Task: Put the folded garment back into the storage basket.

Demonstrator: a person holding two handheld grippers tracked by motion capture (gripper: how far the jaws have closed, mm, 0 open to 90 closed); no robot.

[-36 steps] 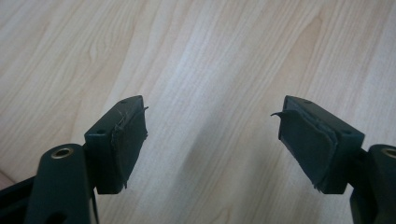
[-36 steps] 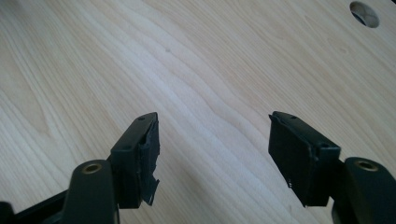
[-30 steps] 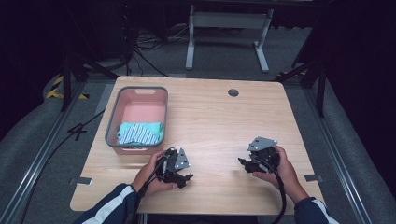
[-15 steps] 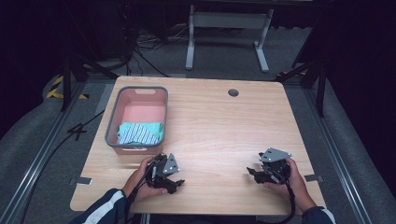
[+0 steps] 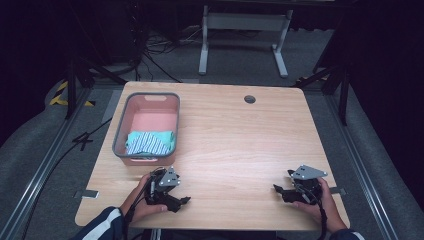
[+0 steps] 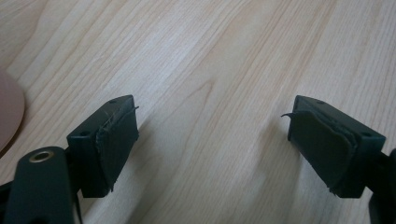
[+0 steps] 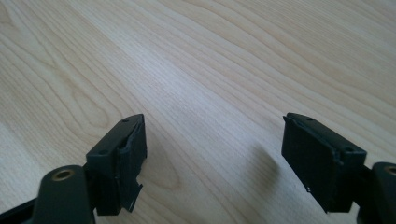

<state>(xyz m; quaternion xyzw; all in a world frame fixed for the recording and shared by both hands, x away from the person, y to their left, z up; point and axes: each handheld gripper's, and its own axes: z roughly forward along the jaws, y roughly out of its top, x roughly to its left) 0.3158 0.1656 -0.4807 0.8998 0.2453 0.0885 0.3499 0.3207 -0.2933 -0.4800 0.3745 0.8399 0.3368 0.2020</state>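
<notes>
a: left claw (image 5: 186,201) — released, jaws wide apart, just been opening, nothing between them. low over the near edge of the worktop (image 5: 240,145), held in the left hand (image 5: 142,202).

b: same from the left gripper view: left claw (image 6: 212,140) spread wide, bare wood grain between the pads (image 6: 119,140). pink rim of the basket (image 6: 9,114) at the far left edge.

a: right claw (image 5: 276,189) — released too, also just been opening, empty. near the front right corner of the worktop, gripped by the right hand (image 5: 320,200), pointing toward the left.

b: confirmed in the right gripper view: right claw (image 7: 212,154) gaping, plain worktop beneath, nothing touched.

a: basket (image 5: 121,132) — pink inside, grey rim, at the left of the worktop, just beyond the left claw, not touching it.

b: cloth (image 5: 149,142) — striped, teal and white, folded, lying in the near end of the basket. well apart from the right claw, near the left one.

a: both claws well apart from each other, bare wood between.
</notes>
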